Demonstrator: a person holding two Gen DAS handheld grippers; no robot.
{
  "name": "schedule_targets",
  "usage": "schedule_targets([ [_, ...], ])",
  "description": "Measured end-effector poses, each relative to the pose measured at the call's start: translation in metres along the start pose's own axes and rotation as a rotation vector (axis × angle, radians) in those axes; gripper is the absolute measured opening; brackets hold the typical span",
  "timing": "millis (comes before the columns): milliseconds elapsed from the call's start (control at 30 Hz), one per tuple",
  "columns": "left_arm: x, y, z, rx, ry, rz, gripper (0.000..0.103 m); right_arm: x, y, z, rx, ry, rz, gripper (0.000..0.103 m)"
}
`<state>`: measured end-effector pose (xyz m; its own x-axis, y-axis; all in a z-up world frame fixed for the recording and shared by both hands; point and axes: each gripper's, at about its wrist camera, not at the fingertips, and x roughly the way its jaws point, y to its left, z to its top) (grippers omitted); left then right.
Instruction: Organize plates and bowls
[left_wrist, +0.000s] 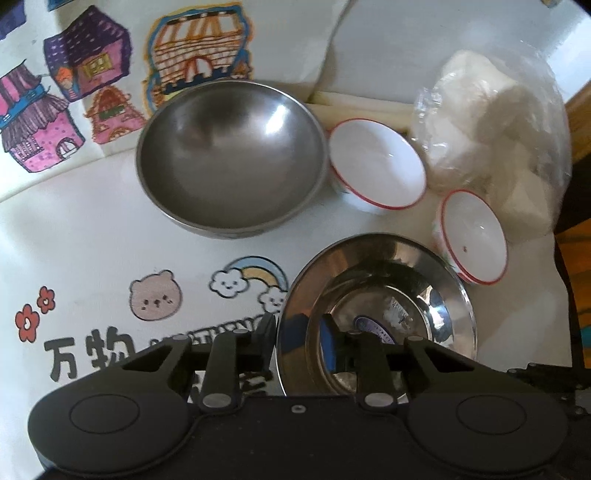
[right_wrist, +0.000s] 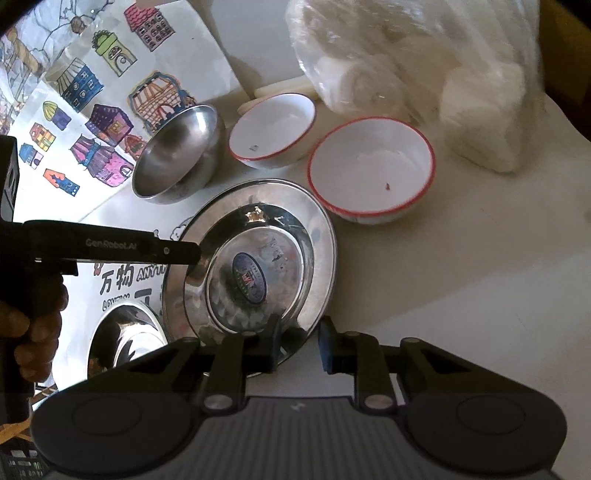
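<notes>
Steel plate (right_wrist: 258, 258): stiff, light, slick; taking rim hold. Left gripper (left_wrist: 299, 341) straddling rim, open; right gripper (right_wrist: 297, 341) open, straddling near rim.

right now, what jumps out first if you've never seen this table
The shiny steel plate with a sticker in its middle lies nearest, the left tongs straddling its rim. Behind it stand a deep steel bowl and two red-rimmed white bowls, with a plastic bag of white lumps beyond.

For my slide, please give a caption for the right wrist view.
Right gripper open at the steel plate rim, two red-rimmed white bowls beyond.
</notes>
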<state>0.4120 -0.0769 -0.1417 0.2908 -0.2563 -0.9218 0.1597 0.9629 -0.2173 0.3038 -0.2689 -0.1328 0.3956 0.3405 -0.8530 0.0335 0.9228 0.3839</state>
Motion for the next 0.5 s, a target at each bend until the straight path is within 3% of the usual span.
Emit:
schedule_targets([
  [500, -0.008, -0.035, -0.027, 0.068, 0.021, -0.061, 0.027, -0.032, -0.017, -0.035, 0.088, -0.027, -0.049, 0.023],
])
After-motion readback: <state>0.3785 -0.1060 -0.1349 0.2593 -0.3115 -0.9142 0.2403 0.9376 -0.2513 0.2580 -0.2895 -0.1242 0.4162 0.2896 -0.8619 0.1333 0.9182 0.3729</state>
